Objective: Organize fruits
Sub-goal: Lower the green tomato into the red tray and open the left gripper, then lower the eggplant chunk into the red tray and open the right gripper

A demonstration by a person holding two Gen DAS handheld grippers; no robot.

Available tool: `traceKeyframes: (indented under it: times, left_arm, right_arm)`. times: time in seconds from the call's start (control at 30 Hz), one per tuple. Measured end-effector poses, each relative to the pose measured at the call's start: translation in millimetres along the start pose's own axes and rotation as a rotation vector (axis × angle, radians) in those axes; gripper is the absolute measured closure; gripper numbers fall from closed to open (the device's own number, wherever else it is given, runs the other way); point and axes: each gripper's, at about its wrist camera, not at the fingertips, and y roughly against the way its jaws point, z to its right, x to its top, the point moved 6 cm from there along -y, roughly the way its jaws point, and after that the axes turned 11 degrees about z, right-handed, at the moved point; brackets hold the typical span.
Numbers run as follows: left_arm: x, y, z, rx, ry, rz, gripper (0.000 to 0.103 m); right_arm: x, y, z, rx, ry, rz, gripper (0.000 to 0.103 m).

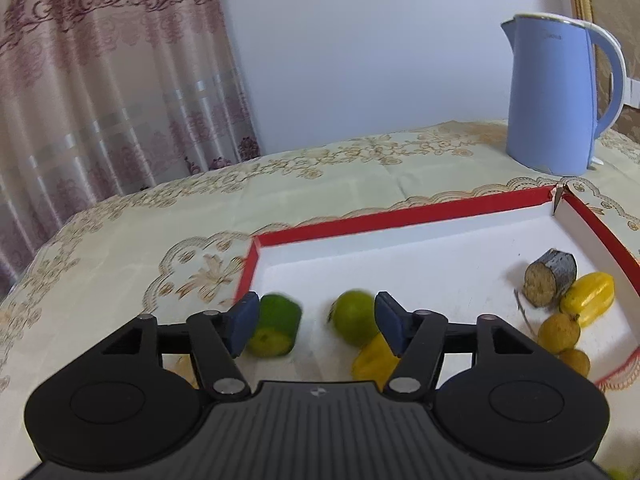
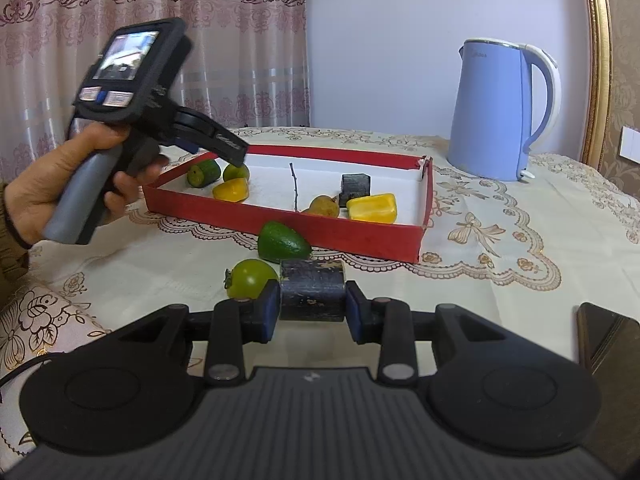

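Observation:
My left gripper [image 1: 316, 322] stands open over the near left corner of the red-walled tray [image 1: 400, 216]. Between its blue pads lie a cut green fruit [image 1: 276, 330] and a round green fruit [image 1: 354, 322], both blurred, neither pressed. A yellow starfruit piece [image 1: 374, 360] lies just below them. My right gripper [image 2: 312, 310] is shut on a dark sugarcane piece [image 2: 312, 294] above the tablecloth, in front of the tray [image 2: 280, 224]. A green round fruit [image 2: 250, 280] and a green pointed fruit [image 2: 282, 242] lie on the cloth just beyond it.
At the tray's right end are another sugarcane piece [image 1: 552, 282], a starfruit piece [image 1: 588, 298], two brownish fruits [image 1: 558, 332] and a twig [image 2: 294, 188]. A blue kettle [image 2: 496, 112] stands behind. A person's hand [image 2: 80, 176] holds the left gripper [image 2: 234, 156]. A dark object [image 2: 608, 340] lies near right.

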Motion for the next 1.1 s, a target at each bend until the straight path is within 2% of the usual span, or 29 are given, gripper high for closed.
traceKeyframes:
  times: [0.13,0.27,0.33,0.4,0.6,0.73,0.87,1.1]
  left_arm:
    - [-13.4,14.5,-14.2,0.036,0.041,-0.043,0.040]
    - [-31.6,31.4,-30.1,0.045,0.128,-0.083,0.038]
    - [-40.5,40.2,-37.7,0.044,0.180,-0.087,0.033]
    - [-45.2,49.9,-44.7,0.060,0.216,-0.053,0.024]
    - [-49.9,67.2,-58.1,0.143,0.222,0.011,0.022]
    - [-56.8,69.1,-67.8,0.189,0.217,0.014,0.022]
    - [-63.0,66.4,-74.0,0.201,0.230,0.016,0.018]
    - [-64.1,67.1,-70.2,0.204,0.200,0.042,0.016]
  right_arm:
    - [0.9,0.4,0.1,-0.003,-0.008,0.009,0.071]
    - [5.8,1.4,-2.6,-0.004,0.002,0.025,0.071]
    - [9.8,2.4,-4.4,-0.005,0.011,0.036,0.071]
    - [13.9,2.9,-6.8,-0.005,0.021,0.044,0.071]
    - [21.7,3.8,-12.9,-0.007,0.039,0.059,0.071]
    - [26.1,2.1,-18.0,-0.003,0.050,0.061,0.071]
    - [33.4,-1.9,-24.4,0.006,0.067,0.068,0.071]
    - [50.3,-15.6,-30.0,0.008,0.082,0.086,0.071]
